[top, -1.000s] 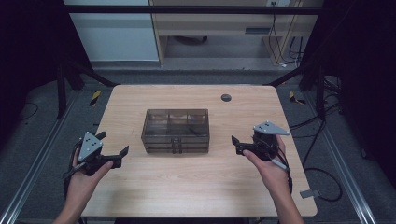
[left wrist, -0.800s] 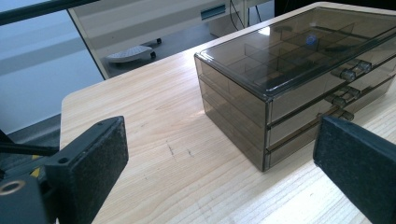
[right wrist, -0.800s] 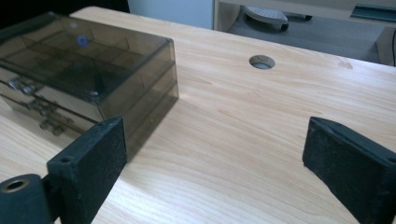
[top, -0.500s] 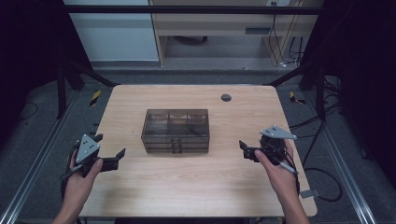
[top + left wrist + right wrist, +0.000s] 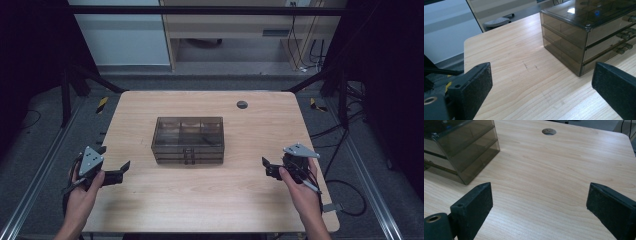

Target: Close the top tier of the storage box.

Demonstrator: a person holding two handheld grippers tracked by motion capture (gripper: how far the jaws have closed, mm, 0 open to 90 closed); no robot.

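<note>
**Both grippers drawn back, drawer box untouched at centre**

The wooden table (image 5: pixel 210 205) spans the middle of the high view, its rounded corners toward the frame's lower edge and a small cable hole (image 5: pixel 242 104) near its far side. At the centre of the frame sits the smoky, see-through drawer box (image 5: pixel 188 141), well apart from both hands. Its long axis runs left to right across the picture; the drawer fronts, with their small knobs, face the bottom of the frame, toward the person.

Compared with a second ago, both hands have slid down and outward in the high view. The left gripper (image 5: pixel 121 170) is now at the lower left, near the table's edge, and the right gripper (image 5: pixel 265 166) is at the lower right. I judge this a pulling back, so no pull on a drawer has begun and the box remains closed.

The jaws of each gripper stand wide apart with nothing between them. In the left gripper view the box's corner shows at upper right; in the right gripper view it shows at upper left.
</note>
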